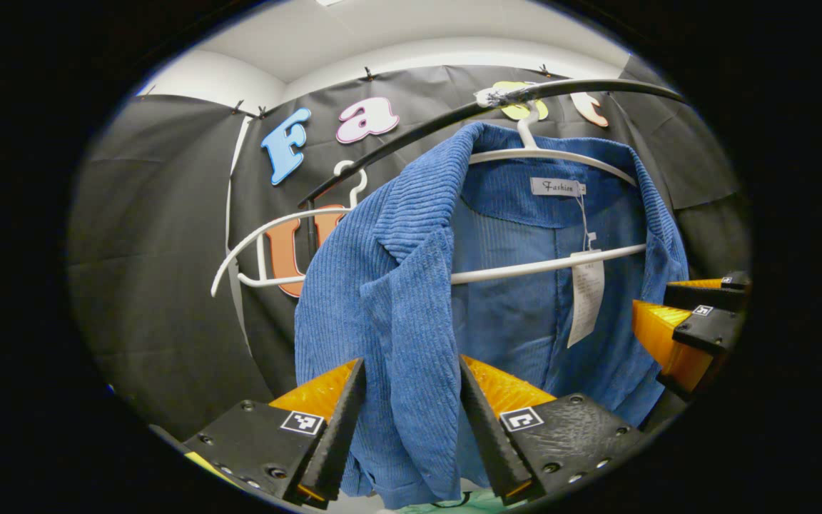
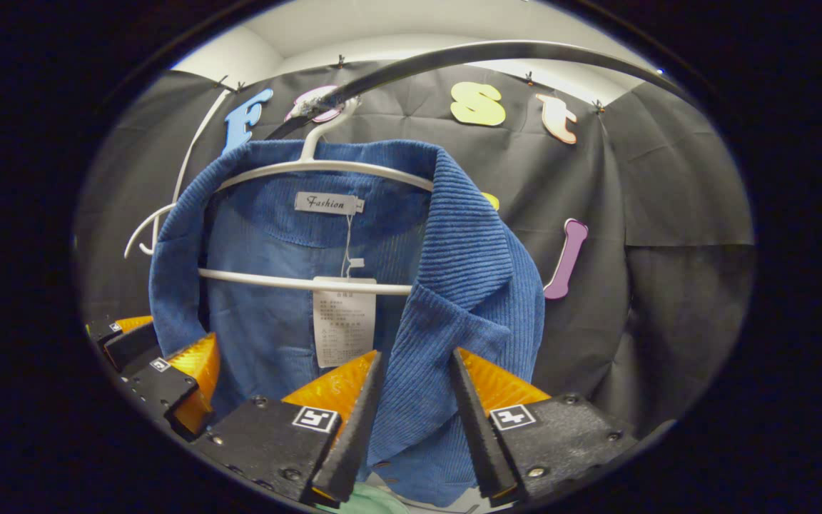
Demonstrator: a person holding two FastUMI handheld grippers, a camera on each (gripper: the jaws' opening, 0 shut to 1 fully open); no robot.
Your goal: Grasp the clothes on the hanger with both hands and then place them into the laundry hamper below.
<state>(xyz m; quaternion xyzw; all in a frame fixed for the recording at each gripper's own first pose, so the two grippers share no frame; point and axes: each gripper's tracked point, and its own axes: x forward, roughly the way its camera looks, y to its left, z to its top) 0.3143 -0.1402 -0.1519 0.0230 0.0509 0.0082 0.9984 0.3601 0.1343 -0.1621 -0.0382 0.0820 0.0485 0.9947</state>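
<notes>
A blue corduroy jacket (image 1: 411,285) hangs on a white hanger (image 1: 546,153) from a black rail (image 1: 411,135). In the left gripper view, my left gripper (image 1: 411,364) is shut on the jacket's front panel below the lapel. The cloth fills the gap between the fingers. My right gripper (image 1: 657,303) reaches the jacket's far edge at the right of that view. In the right gripper view, my right gripper (image 2: 417,353) is shut on the other front panel of the jacket (image 2: 468,285), under its lapel. My left gripper (image 2: 179,335) sits low on the left.
An empty second white hanger (image 1: 268,243) hangs on the rail left of the jacket. A paper tag (image 2: 343,325) dangles inside the jacket over the hanger bar. Something pale green (image 2: 361,500) shows at the bottom edge under the jacket. Black cloth walls close in behind.
</notes>
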